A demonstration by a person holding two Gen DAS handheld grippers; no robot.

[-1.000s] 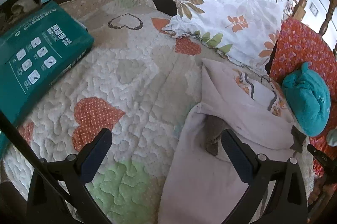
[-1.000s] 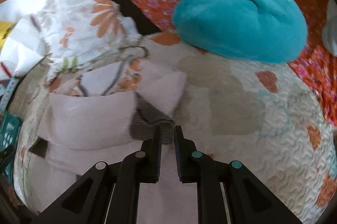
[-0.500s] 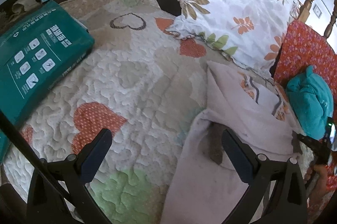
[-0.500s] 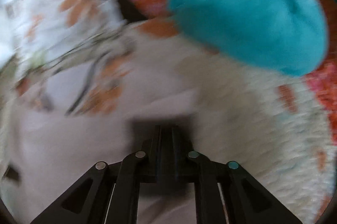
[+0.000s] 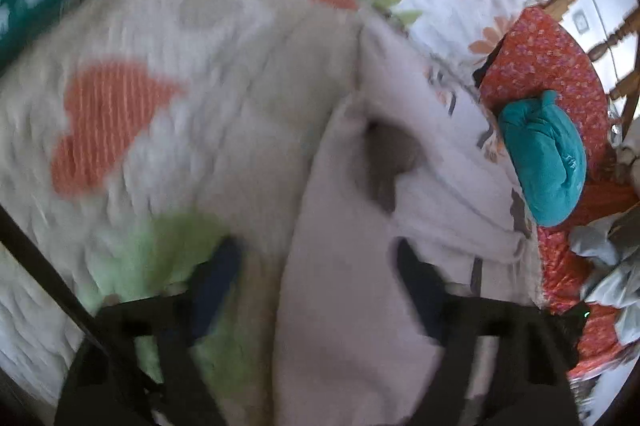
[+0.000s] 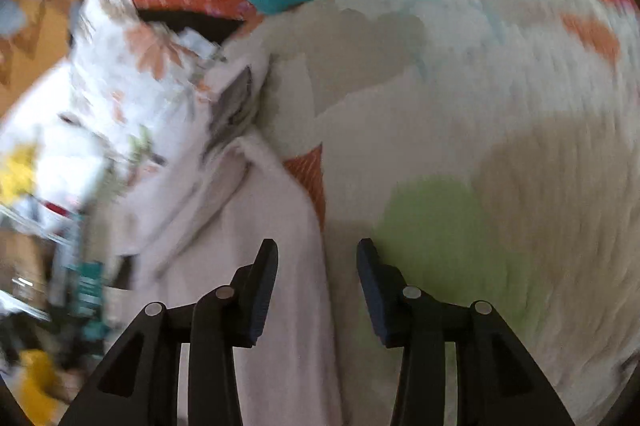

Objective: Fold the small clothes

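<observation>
The pale pink garment (image 5: pixel 352 306) lies on the heart-patterned quilt (image 5: pixel 168 129) of the bed. The left hand-held gripper (image 5: pixel 316 262) has been closing around its edge, not pinching. The right hand-held gripper (image 6: pixel 317 258) has been opening, released, over the other edge (image 6: pixel 296 266).

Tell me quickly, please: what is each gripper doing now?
Left gripper: open, just been closing, pink garment between its jaws.
Right gripper: open, just been opening, garment edge between, not gripped.
</observation>
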